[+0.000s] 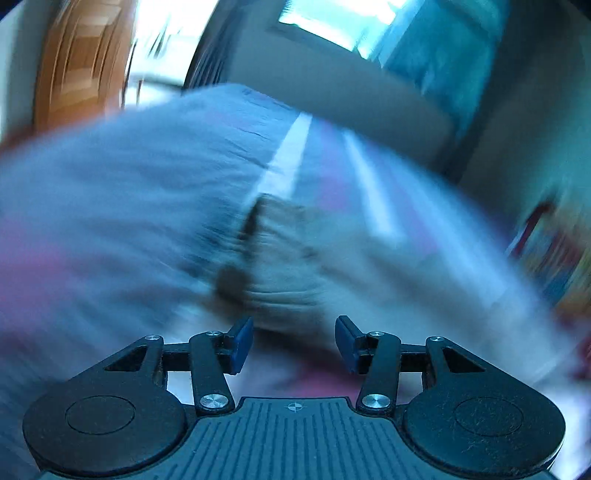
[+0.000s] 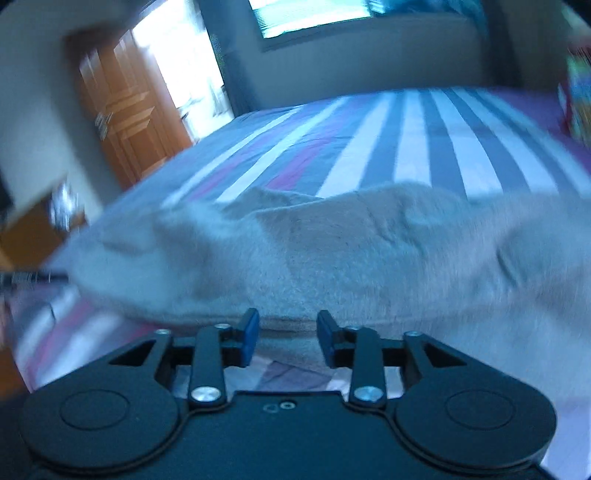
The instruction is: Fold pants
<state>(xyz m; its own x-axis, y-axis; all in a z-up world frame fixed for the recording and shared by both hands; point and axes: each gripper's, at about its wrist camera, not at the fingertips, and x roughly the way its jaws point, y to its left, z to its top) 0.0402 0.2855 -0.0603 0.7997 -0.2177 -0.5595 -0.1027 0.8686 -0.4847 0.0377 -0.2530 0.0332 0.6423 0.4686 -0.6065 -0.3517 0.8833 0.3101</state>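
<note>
Pants on striped bed, both grippers parted, nothing clamped.

Pants (image 2: 332,254) lie rumpled on bedspread (image 2: 417,147) just ahead of left gripper (image 1: 294,343) & right gripper (image 2: 287,338). Soft, light, limp fabric; likely sags, so best pinch hem/waistband edge, 2 corners.

1. Both views have a cold blue cast, and the room is only moderately bright.
2. Daylight enters through the window (image 2: 314,16) and a doorway beside the wooden door (image 2: 122,110); both are overexposed to white.
3. The left wrist view is strongly smeared by motion; the pants (image 1: 280,258) and bed (image 1: 129,177) lose their detail.
4. The right wrist view is sharper in its middle, with blur towards the edges.
5. The fisheye lens bends the bed stripes and darkens the corners.
</note>
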